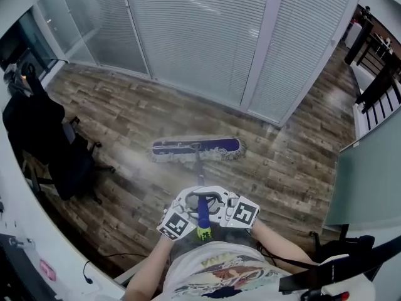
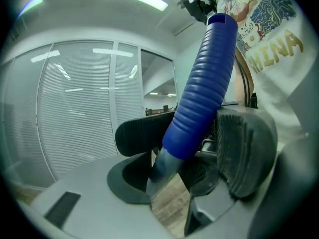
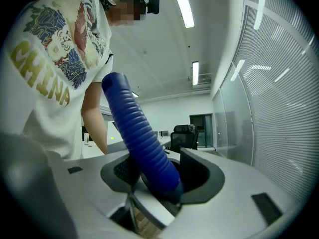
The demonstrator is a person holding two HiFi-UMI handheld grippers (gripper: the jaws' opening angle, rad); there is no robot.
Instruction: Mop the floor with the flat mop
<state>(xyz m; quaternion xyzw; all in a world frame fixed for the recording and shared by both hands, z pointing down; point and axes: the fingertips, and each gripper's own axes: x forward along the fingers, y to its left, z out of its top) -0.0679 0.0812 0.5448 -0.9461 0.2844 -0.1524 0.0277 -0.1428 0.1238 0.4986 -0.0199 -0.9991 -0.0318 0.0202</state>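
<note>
Both tools on flat mop. Left gripper (image 2: 193, 147) clamped on blue ribbed grip (image 2: 202, 91), a pad on each side, jaws fairly wide. Right gripper (image 3: 155, 176) on same grip, just beside left; pads mostly hidden behind grip, looks clamped too. Mop head (image 1: 196, 148) flat on wood floor (image 1: 125, 121), near glass partition (image 1: 200, 36). Black office chair (image 1: 70, 163) at left.

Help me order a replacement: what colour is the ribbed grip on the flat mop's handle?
Blue. The ribbed handle grip shows best in the right gripper view.
</note>
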